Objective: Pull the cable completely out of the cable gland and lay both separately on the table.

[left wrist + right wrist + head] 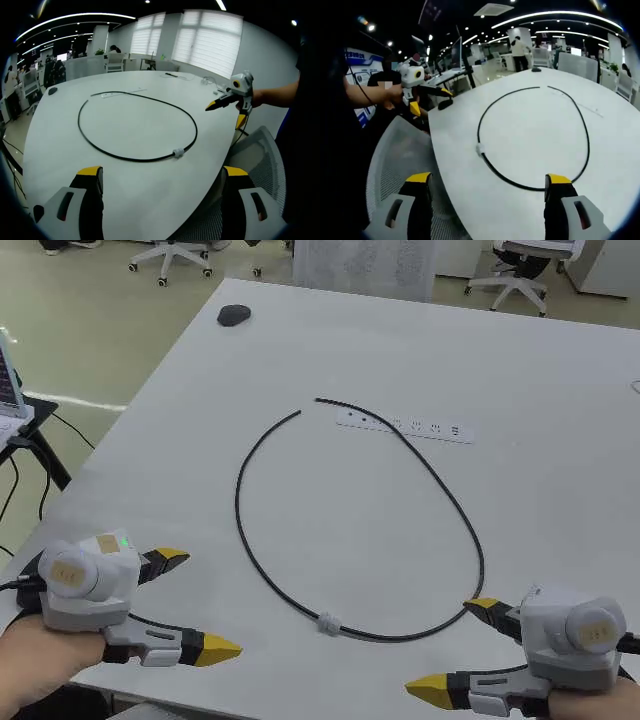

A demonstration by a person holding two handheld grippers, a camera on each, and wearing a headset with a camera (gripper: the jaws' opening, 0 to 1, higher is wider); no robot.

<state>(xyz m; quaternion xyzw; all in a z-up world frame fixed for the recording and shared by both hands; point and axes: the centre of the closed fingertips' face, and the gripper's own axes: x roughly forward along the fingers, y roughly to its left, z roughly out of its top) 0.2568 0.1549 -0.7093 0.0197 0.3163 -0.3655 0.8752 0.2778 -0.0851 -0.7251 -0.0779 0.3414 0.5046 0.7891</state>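
**One cable [237, 502] with its cable gland [327, 624] on it; two grippers empty**

One black cable lies in a wide open loop on the white table [560, 440], its two ends near each other at the far side. One small pale cable gland sits on the near arc of the loop with the cable running out both sides. It is too small to make out any detail.

The left gripper [212, 602] hovers near the table's near-left edge with its yellow-tipped jaws spread, well apart from the cable. The right gripper [439, 645], jaws likewise spread on nothing, is near the loop's right bend, its body cut off by the frame.

A white power strip [405, 426] lies under the cable's far end. A dark mouse [234, 314] sits at the far-left corner. Office chairs [172, 254] and a laptop [10, 390] are cut off at the frame edges.
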